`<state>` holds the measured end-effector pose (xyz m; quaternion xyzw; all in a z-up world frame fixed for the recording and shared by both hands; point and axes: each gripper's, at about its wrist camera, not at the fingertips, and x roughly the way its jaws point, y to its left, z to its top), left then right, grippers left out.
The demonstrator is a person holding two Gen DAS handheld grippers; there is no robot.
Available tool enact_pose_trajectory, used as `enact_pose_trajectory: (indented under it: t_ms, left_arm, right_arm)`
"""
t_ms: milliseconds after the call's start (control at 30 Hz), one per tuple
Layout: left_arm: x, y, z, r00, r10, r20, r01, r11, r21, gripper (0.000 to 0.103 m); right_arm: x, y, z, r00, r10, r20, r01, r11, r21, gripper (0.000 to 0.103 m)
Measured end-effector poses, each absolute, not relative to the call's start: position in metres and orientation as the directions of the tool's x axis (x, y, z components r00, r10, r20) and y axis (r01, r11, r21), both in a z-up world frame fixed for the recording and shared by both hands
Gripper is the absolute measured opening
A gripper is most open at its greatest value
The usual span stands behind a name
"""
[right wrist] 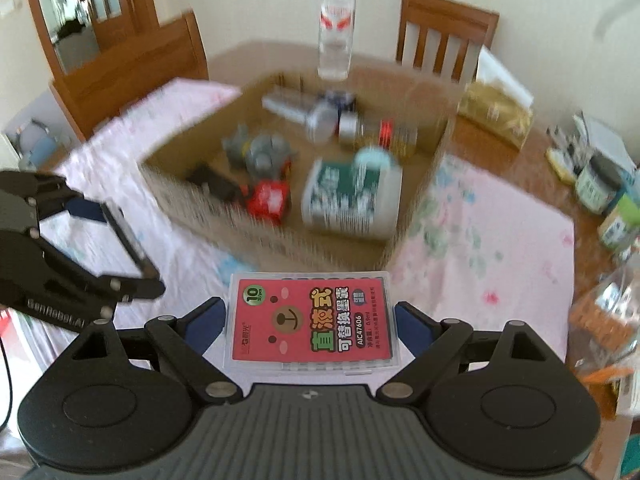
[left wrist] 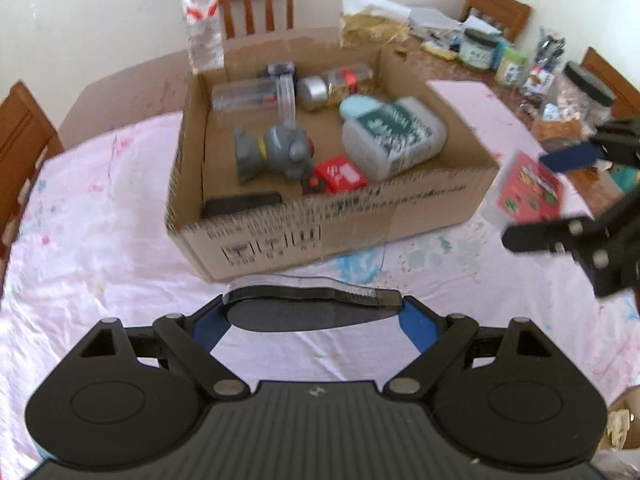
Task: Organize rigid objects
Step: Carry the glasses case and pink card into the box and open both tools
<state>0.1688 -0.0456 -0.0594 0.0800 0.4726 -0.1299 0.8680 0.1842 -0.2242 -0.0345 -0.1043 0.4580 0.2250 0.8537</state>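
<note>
An open cardboard box (left wrist: 328, 216) (right wrist: 224, 204) stands on the pink tablecloth. In it lie a grey figurine (left wrist: 276, 152), a white bottle with a green label (left wrist: 392, 136), a small red box (left wrist: 340, 174), a black bar (left wrist: 242, 204) and clear containers. My left gripper (left wrist: 316, 312) is shut on a flat black and clear comb-like case (left wrist: 312, 296), just in front of the box. My right gripper (right wrist: 310, 320) is shut on a clear box with a red label (right wrist: 312, 320), to the right of the cardboard box; it also shows in the left wrist view (left wrist: 528, 188).
A water bottle (left wrist: 202, 20) stands behind the box. Jars and packets (left wrist: 480, 48) crowd the table's far right. Wooden chairs (left wrist: 256, 0) ring the table. A gold bag (right wrist: 496, 116) lies behind the box on the right.
</note>
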Motion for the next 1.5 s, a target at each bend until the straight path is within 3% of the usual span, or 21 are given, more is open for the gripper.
enact_pose_trajectory:
  t_ms: [233,433,533,800,1133,1500]
  left_arm:
    - [0.184,-0.034,-0.021,0.588,-0.159,-0.793,0.302,0.953,0.032,0.089]
    - [0.211,-0.026,-0.009,0.626,-0.141,-0.767,0.275,0.96,0.048,0.089]
    - [0.224,-0.024,-0.007,0.636,-0.137,-0.76,0.275,0.96,0.058,0.089]
    - [0.254,-0.03,-0.012,0.641,-0.153,-0.752,0.3,0.952,0.062,0.089]
    - [0.303,-0.069,-0.027,0.612,-0.207,-0.763,0.36,0.932,0.036,0.089]
    - [0.33,-0.085,-0.051,0.613,-0.178,-0.77,0.335,0.941,0.049,0.094]
  right_arm:
    - [0.218,-0.21,-0.015,0.553,0.306,-0.775,-0.449,0.893,0.033,0.093]
    - [0.245,-0.196,-0.035,0.537,0.283,-0.795,-0.4,0.915,0.055,0.094]
    - [0.245,-0.194,-0.042,0.53,0.284,-0.799,-0.387,0.92,0.07,0.103]
    - [0.237,-0.2,-0.035,0.547,0.28,-0.789,-0.328,0.939,0.106,0.103]
    - [0.23,-0.197,-0.028,0.566,0.164,-0.808,-0.279,0.96,-0.001,0.103]
    - [0.232,-0.204,-0.028,0.567,0.132,-0.813,-0.24,0.971,-0.01,0.103]
